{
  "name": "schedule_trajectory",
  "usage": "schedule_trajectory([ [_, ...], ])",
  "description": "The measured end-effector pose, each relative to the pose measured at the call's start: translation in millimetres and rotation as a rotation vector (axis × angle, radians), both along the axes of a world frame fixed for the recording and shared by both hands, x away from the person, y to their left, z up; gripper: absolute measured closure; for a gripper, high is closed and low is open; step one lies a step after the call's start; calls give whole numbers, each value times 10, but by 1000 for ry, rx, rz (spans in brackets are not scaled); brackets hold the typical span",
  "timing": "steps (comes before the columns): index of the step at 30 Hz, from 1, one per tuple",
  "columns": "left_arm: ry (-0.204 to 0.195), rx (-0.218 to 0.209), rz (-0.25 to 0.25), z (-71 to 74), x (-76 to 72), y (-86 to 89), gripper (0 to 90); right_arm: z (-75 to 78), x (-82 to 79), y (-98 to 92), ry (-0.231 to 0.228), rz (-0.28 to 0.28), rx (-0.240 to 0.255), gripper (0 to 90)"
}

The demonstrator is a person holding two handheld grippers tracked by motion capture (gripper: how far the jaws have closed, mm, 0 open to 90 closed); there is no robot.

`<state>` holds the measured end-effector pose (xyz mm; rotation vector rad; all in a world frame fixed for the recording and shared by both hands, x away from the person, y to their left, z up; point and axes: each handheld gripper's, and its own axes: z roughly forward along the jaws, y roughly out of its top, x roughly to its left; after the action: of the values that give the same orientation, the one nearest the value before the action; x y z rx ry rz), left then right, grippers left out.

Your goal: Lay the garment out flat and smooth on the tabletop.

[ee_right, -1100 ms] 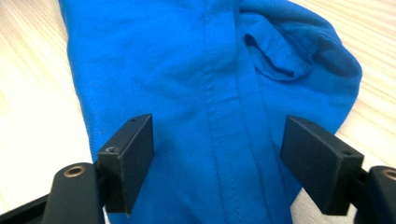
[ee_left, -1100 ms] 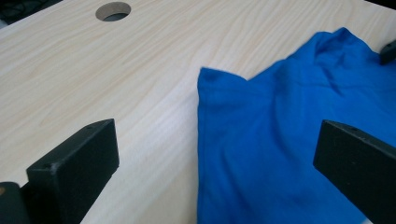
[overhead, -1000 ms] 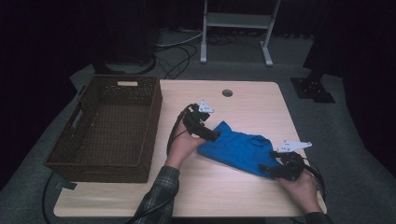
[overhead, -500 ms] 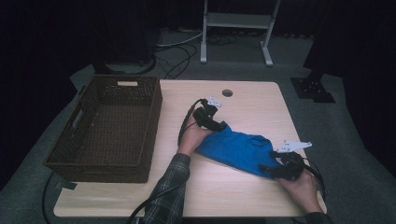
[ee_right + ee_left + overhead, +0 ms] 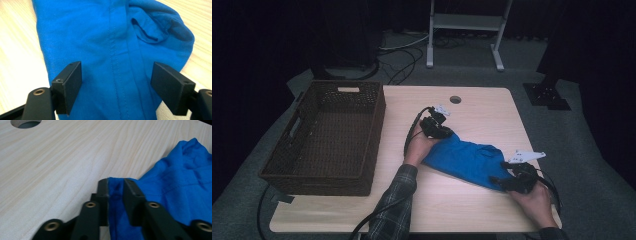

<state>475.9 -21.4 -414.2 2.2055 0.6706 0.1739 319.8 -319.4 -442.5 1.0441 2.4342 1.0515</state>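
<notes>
A blue garment (image 5: 467, 160) lies crumpled on the pale wooden table (image 5: 482, 112), right of centre. My left gripper (image 5: 446, 134) is at its far left corner. In the left gripper view its jaws have just been closing, and the left gripper (image 5: 115, 183) now pinches a fold of the blue garment (image 5: 180, 182) between its pads. My right gripper (image 5: 501, 180) sits at the garment's near right end. In the right gripper view the right gripper (image 5: 117, 69) stands open, its jaws wide apart over the blue garment (image 5: 112, 42) with its seam between them.
A dark woven basket (image 5: 379, 117) stands on the left part of the table, nothing showing inside it. A round cable hole (image 5: 455, 99) (image 5: 26, 123) is near the far edge. Beyond the table are cables and a metal stand (image 5: 464, 22) on the floor.
My left gripper moved toward the far side of the table onto the garment's corner and its jaws closed on the cloth. The right gripper kept still.
</notes>
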Motion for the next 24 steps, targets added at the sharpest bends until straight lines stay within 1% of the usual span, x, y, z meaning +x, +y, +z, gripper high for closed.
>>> schedule_trajectory([
  [1,2,1,-1,1,-2,8,822,0,1,-1,-1,1,0,245],
  [2,5,-8,-2,1,-4,14,864,0,1,-1,-1,1,0,245],
  [3,7,-7,-2,5,-6,22,869,0,0,0,0,0,0,246],
  [7,8,-8,2,24,-26,45,873,1,0,0,1,1,0,246],
  [10,7,-19,8,39,-65,79,874,1,0,0,1,0,-1,245],
  [11,2,-19,9,45,-82,97,875,2,1,0,2,1,-1,244],
  [15,-5,-37,34,73,-178,186,877,2,7,12,14,13,-1,182],
  [18,-13,-41,44,95,-263,244,880,4,16,18,28,3,-1,117],
  [19,-16,-41,47,101,-292,259,880,7,16,13,32,4,6,116],
  [21,-21,-40,52,114,-348,289,881,10,16,9,30,-1,1,106],
  [24,-23,-44,60,137,-444,328,881,26,9,2,26,2,7,79],
])
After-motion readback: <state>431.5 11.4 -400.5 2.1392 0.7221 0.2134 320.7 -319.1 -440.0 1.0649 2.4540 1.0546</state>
